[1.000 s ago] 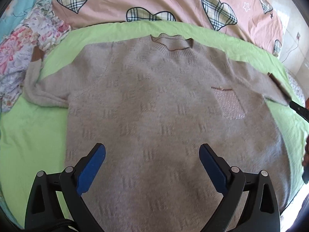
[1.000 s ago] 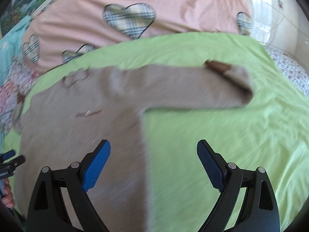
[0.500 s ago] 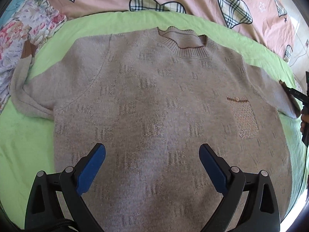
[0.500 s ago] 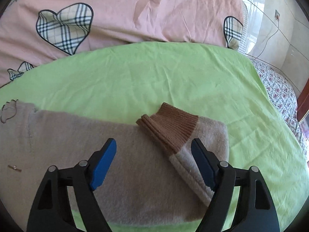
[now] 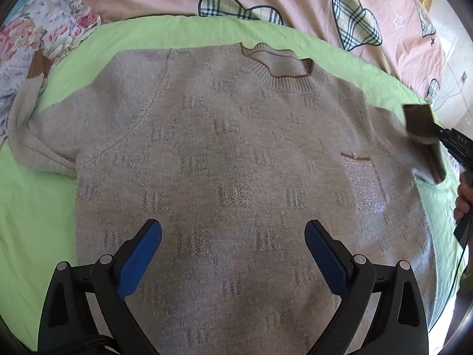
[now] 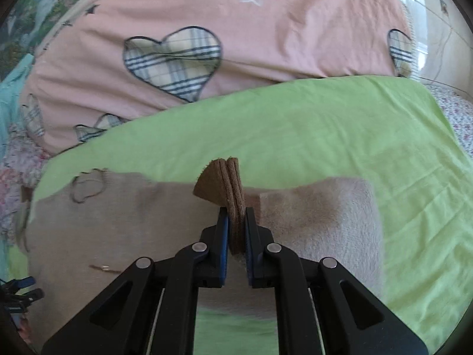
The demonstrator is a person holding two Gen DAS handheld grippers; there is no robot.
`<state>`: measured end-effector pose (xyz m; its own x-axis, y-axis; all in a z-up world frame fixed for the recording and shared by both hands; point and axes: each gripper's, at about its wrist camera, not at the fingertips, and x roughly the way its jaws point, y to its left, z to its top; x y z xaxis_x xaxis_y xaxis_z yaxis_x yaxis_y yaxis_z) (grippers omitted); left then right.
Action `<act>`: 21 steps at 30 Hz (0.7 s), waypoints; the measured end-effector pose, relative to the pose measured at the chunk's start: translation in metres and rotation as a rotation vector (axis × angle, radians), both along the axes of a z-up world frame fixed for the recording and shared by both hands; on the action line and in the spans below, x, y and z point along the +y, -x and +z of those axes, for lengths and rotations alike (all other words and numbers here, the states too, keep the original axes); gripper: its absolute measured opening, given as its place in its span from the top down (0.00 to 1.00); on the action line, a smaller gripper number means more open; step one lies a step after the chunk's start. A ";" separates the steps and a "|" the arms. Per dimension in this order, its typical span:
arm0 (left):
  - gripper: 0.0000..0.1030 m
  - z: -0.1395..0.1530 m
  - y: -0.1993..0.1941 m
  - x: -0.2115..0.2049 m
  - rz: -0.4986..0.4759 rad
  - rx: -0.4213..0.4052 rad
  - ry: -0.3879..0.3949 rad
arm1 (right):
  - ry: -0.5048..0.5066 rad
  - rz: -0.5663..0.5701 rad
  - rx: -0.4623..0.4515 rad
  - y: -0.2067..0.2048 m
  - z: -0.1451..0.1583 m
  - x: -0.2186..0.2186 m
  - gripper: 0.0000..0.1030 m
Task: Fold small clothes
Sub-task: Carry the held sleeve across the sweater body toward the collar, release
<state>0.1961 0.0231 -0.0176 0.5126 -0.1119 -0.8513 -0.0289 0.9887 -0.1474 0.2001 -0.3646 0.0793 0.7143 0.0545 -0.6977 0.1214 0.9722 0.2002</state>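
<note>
A beige knit sweater point(image 5: 221, 153) with a sparkly chest pocket point(image 5: 366, 189) lies flat, front up, on a green sheet point(image 5: 35, 207). My left gripper point(image 5: 233, 236) hovers open over its lower body, with nothing between the fingers. My right gripper point(image 6: 236, 216) is closing its jaws, and the pads press on the brown cuff point(image 6: 224, 183) of the right-hand sleeve point(image 6: 325, 222), which is lifted and folded back. The left wrist view shows this cuff point(image 5: 419, 121) raised at the right edge. The other sleeve point(image 5: 26, 100) lies bent at the far left.
A pink quilt point(image 5: 295, 6) with plaid hearts is bunched along the far side of the sheet. Flowered cloth point(image 5: 35, 29) lies at the far left under the other sleeve's brown cuff. The bed's edge and a pale floor show at the far right point(image 6: 443, 29).
My right gripper moved onto the sleeve's end, closed on the brown cuff and lifted it. The left gripper drifted slightly forward over the sweater and stayed open.
</note>
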 end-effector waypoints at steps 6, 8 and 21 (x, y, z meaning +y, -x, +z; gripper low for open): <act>0.05 0.009 0.015 0.024 0.020 -0.029 0.066 | -0.261 0.227 0.006 -0.015 -0.021 0.125 0.90; 0.05 0.012 0.021 0.036 0.035 -0.040 0.095 | -0.280 0.288 0.024 -0.020 -0.032 0.165 0.90; 0.05 -0.002 0.008 0.081 0.067 -0.021 0.245 | -0.424 0.466 0.185 -0.050 -0.108 0.282 0.86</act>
<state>0.1878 0.1037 -0.0198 0.5428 -0.2792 -0.7921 -0.0875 0.9192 -0.3840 0.2502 -0.0826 -0.0290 0.4199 0.6263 -0.6568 -0.2239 0.7728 0.5938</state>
